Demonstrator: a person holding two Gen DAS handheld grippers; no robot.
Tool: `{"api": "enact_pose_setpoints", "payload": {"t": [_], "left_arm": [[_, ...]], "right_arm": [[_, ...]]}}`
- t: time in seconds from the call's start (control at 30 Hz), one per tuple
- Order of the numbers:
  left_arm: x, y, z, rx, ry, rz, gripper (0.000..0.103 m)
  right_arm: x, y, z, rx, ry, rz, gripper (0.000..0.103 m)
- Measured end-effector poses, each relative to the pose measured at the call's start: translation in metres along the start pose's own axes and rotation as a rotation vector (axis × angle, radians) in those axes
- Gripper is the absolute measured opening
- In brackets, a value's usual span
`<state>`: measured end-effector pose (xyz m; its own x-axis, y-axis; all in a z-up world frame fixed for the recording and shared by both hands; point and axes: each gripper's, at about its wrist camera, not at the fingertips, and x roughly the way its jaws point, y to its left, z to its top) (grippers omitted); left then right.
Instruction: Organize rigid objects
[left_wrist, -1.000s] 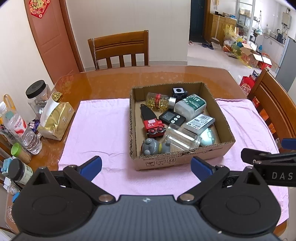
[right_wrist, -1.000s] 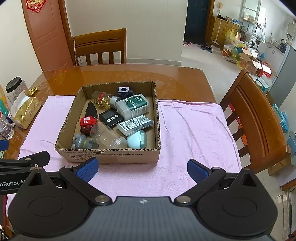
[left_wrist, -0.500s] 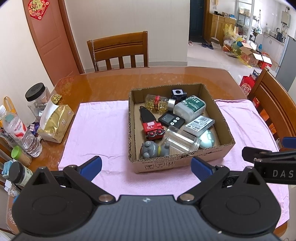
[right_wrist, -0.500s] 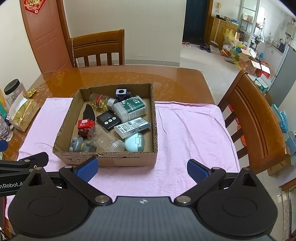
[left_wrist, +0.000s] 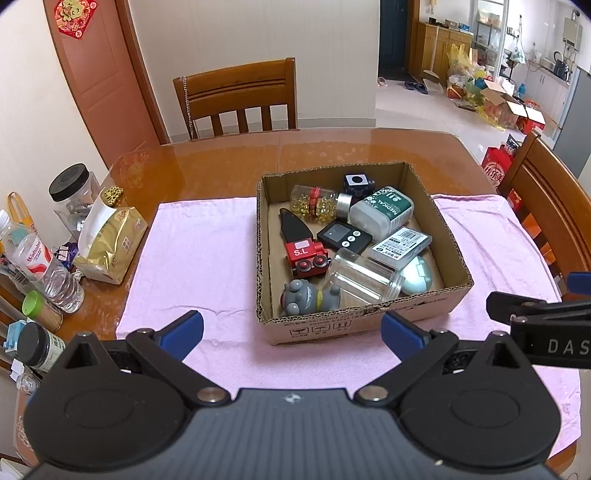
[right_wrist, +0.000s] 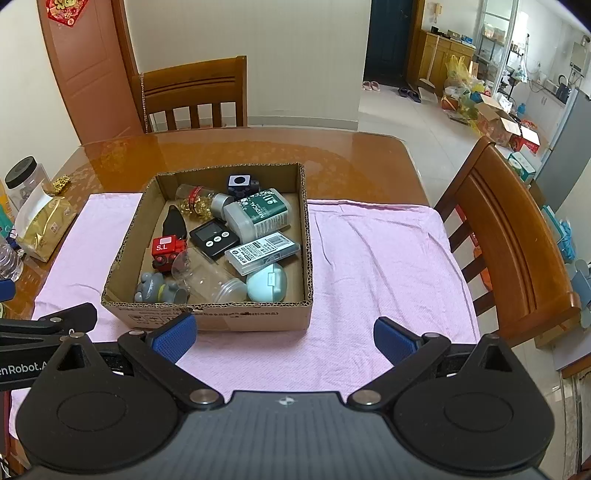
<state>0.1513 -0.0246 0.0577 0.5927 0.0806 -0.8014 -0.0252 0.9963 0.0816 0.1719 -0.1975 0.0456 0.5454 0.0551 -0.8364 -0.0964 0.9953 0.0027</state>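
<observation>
A cardboard box stands on a pink cloth on the wooden table. It holds several rigid objects: a red toy train, a grey toy figure, a clear jar, a black timer, a green-labelled medical box, a capsule bottle and a mint case. My left gripper is open and empty, in front of the box. My right gripper is open and empty, in front of the box's right corner.
A gold bag, jars and bottles crowd the table's left edge. Wooden chairs stand at the far side and on the right. The other gripper shows at the right edge of the left wrist view.
Both grippers have pulled back and risen slightly, so the box looks a little farther away. Nothing was grasped or moved.
</observation>
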Motion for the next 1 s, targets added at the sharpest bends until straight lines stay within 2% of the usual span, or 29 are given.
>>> {"api": "enact_pose_setpoints", "payload": {"t": [1.0], "left_arm": [[0.0036, -0.0006, 0.0026, 0.005, 0.006, 0.023, 0.102]], "right_arm": [[0.0059, -0.0006, 0.0022, -0.006, 0.006, -0.001, 0.103]]}}
